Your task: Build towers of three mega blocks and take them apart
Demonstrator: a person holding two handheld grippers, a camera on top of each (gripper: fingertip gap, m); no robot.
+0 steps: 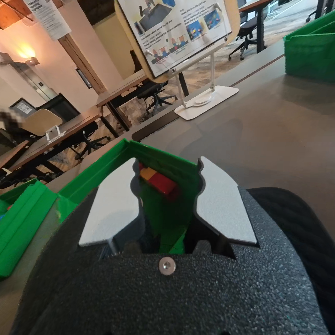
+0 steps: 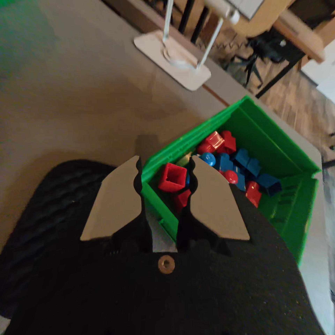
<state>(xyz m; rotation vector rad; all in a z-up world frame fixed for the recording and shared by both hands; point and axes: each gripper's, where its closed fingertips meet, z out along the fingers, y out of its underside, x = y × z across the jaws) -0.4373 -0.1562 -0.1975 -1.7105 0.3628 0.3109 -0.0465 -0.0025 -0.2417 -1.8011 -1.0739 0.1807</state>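
Grey tabletop [image 1: 253, 145] carried two green bins: the left gripper [image 1: 167, 178], spread and empty, hung over a joined red-and-yellow tower [image 1: 159, 179] lying lengthwise ahead, while the right gripper [image 2: 165, 176], also spread, hovered above loose blocks [image 2: 235, 163].

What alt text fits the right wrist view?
The open right gripper hovers over the near corner of a green bin holding loose red and blue blocks, one red block between its fingers. A white stand base sits beyond on the grey table.
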